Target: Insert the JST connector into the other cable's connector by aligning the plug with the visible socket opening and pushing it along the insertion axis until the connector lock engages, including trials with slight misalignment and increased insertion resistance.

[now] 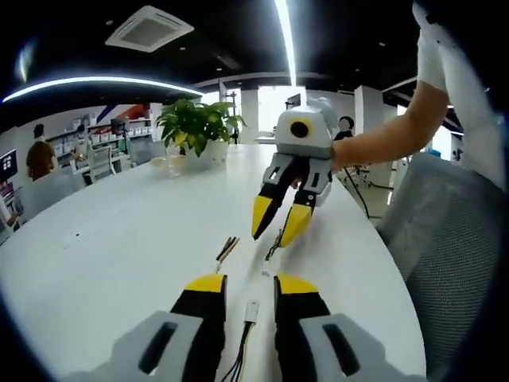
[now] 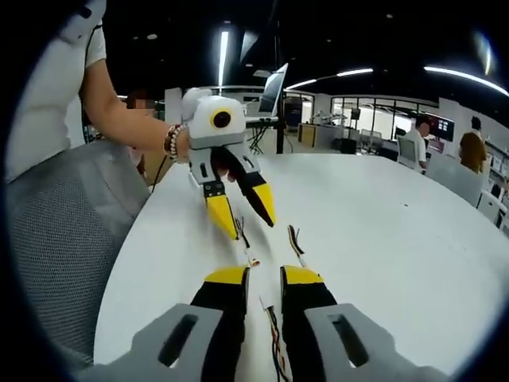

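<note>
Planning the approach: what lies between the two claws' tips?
In the left gripper view, bare white table and cable wires separate the left claw from the right claw.

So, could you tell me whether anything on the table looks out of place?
Nothing stands out: two cables lie unmated on the white table, each between open jaws.
</note>
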The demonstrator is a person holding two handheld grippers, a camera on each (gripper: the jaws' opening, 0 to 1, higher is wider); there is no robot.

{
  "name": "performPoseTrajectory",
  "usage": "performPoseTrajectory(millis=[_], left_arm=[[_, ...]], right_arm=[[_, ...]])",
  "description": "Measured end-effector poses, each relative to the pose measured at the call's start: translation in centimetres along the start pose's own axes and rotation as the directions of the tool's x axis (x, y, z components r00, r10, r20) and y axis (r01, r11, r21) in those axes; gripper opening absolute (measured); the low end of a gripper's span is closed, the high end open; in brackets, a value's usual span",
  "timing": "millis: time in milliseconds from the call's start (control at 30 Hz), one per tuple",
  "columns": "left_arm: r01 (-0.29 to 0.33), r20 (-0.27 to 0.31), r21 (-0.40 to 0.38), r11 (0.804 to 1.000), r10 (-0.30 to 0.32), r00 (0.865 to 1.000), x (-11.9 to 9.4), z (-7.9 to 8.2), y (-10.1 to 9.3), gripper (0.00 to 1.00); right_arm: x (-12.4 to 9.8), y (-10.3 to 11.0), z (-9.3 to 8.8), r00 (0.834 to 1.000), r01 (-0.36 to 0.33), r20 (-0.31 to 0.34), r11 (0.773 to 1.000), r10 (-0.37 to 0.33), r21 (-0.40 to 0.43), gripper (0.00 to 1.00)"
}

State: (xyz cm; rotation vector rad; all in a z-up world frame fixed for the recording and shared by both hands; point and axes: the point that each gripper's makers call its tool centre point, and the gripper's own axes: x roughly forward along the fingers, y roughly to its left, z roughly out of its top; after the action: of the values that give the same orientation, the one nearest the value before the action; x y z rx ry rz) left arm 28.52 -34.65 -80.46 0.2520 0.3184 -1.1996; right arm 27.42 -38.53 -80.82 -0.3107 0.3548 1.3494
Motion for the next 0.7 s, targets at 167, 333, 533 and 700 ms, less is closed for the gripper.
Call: performPoseTrajectory(millis=[167, 333, 533, 700], left_arm=[[-0.004, 0.003, -0.032, 0.999, 0.004, 1.000, 0.2, -1.0, 0.0, 0.18], [-0.037, 0.014, -0.076, 0.996, 0.038, 0.999, 0.4, -1.9, 0.8, 0.20], [-0.018, -0.035, -0.071, 0.997, 0.015, 0.999, 1.1, -3.6, 0.1, 0.20], [-0.010, -0.042, -0.073, 0.997, 0.007, 0.999, 1.1, -3.8, 0.0, 0.09]], right_arm=[[0.1, 0.5, -0.7, 1.000, -0.018, -0.003, 1.000, 0.018, -0.007, 0.16], [0.3, 0.0, -1.9, 1.000, -0.016, -0.018, 1.000, 0.016, -0.005, 0.16], [0.6, -0.2, -3.2, 0.999, -0.023, -0.030, 1.000, 0.023, 0.013, 0.10], [0.7, -0.2, -4.0, 0.999, -0.020, -0.049, 1.000, 0.021, 0.011, 0.09]])
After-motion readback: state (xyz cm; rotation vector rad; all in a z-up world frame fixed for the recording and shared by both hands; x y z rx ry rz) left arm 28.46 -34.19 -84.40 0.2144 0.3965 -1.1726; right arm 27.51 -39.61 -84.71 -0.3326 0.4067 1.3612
